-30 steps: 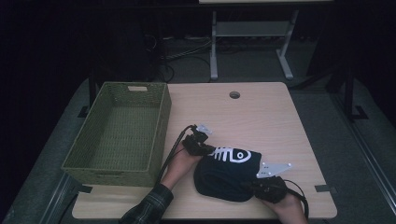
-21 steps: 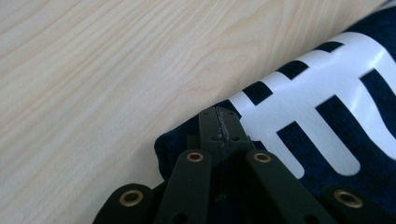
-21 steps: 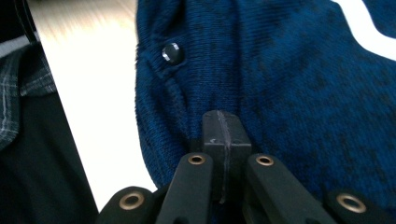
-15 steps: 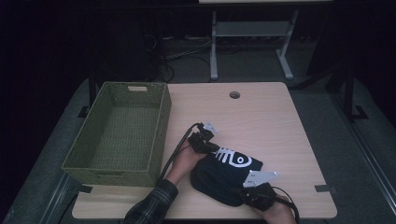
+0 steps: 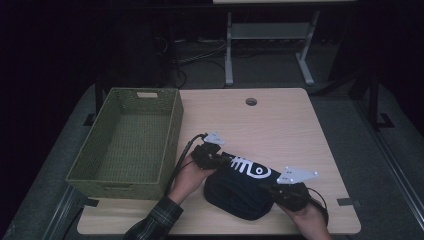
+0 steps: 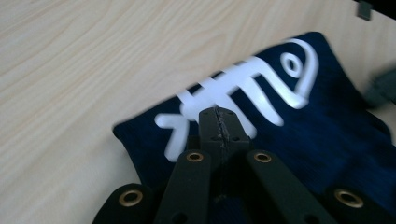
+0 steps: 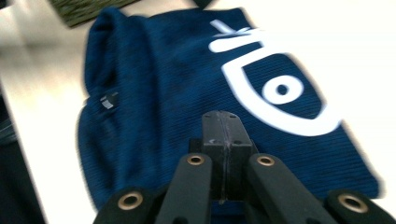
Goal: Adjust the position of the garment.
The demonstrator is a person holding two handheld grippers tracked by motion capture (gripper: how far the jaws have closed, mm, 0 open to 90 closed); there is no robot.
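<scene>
We see the folded garment [image 5: 240,187] lying on the surface [image 5: 280,125] near its front edge, the basket [image 5: 125,145] just left of it.

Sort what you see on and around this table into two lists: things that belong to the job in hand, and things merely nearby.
In the job:
folded navy garment
left gripper, shut
right gripper, shut
green woven basket, probably

Merely nearby:
wooden table
cable hole
metal stand behind
</scene>
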